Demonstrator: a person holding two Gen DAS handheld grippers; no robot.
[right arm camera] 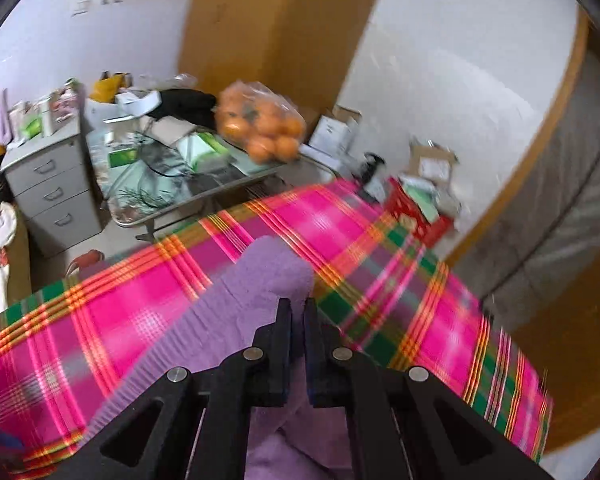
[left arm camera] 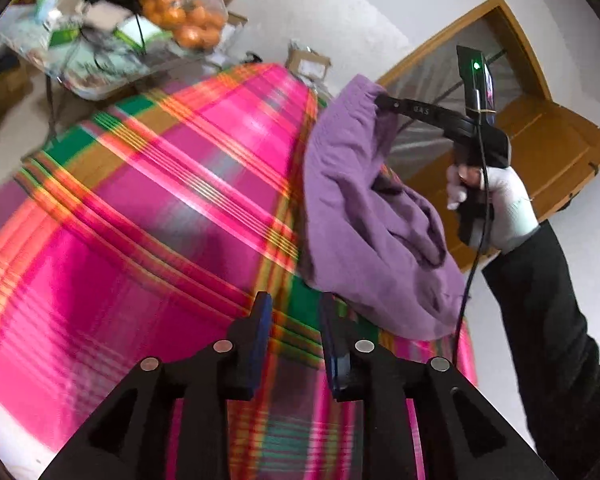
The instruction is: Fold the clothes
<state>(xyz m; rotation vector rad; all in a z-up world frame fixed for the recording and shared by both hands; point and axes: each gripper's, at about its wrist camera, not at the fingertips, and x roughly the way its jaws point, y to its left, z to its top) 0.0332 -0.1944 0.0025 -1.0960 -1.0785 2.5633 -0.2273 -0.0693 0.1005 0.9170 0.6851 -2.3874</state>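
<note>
In the left wrist view, the left gripper (left arm camera: 294,312) is nearest, low in the picture, and it points down at the bed. Its two blue-padded fingers (left arm camera: 260,344) stand apart with a clear gap, and nothing is between them; only the plaid sheet (left arm camera: 172,184) shows through the gap. The sheet is bright pink with orange, green and yellow stripes and it covers the whole bed surface.

Just beyond the left fingers and a little to the right, the purple garment (left arm camera: 360,216) hangs down. Its lower end touches the sheet, and its upper corner is lifted above the bed. This corner is pinched by the right gripper (left arm camera: 380,101), which comes in from the right side. A hand in a white glove (left arm camera: 500,204) holds the handle of this gripper, and a black sleeve (left arm camera: 548,320) goes down to the lower right. A green light shines on the device on top of it.

In the right wrist view, the right gripper (right arm camera: 298,308) has its fingers close together, clamped on the purple garment (right arm camera: 236,312). The cloth passes between the pads and falls under the gripper toward the bottom of the picture.

Farther away, beyond the end of the bed, a cluttered table (right arm camera: 204,196) stands with boxes and papers on it. A plastic bag of oranges (right arm camera: 264,128) lies on it. To the left of the table is a grey drawer cabinet (right arm camera: 56,192). Behind them are a white wall and a wooden door (left arm camera: 540,152).
</note>
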